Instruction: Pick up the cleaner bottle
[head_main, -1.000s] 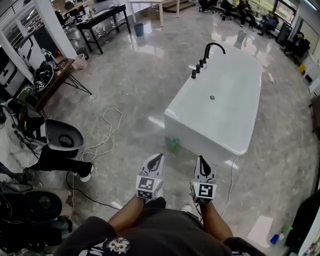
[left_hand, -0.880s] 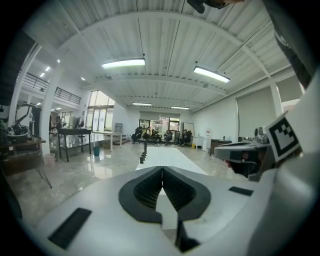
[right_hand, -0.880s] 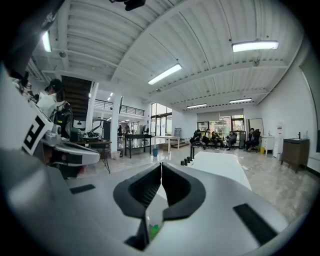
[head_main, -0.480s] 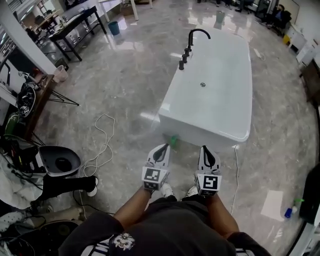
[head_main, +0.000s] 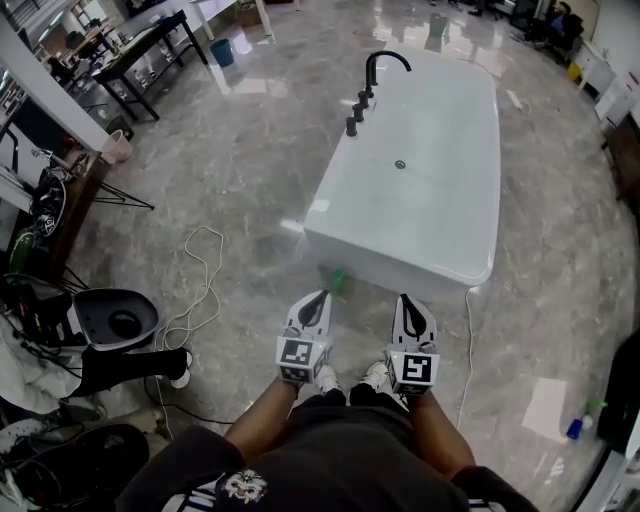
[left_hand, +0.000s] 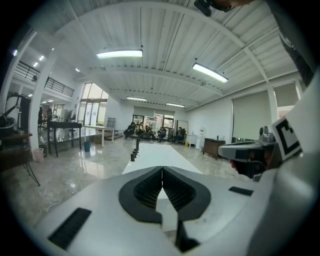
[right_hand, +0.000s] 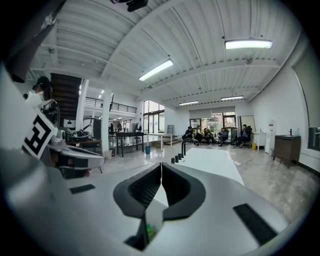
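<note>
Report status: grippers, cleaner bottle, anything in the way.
Both shut, empty: left gripper, right gripper. Green cleaner bottle on floor at bathtub corner, untouched. Nothing blocking the approach.

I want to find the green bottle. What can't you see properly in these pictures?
Green bottle: head view, too small to show its cap or label.
Left gripper view: bottle hidden behind the shut left hand-held gripper.
Right gripper view: only a green speck shows under the shut right hand-held gripper.
</note>
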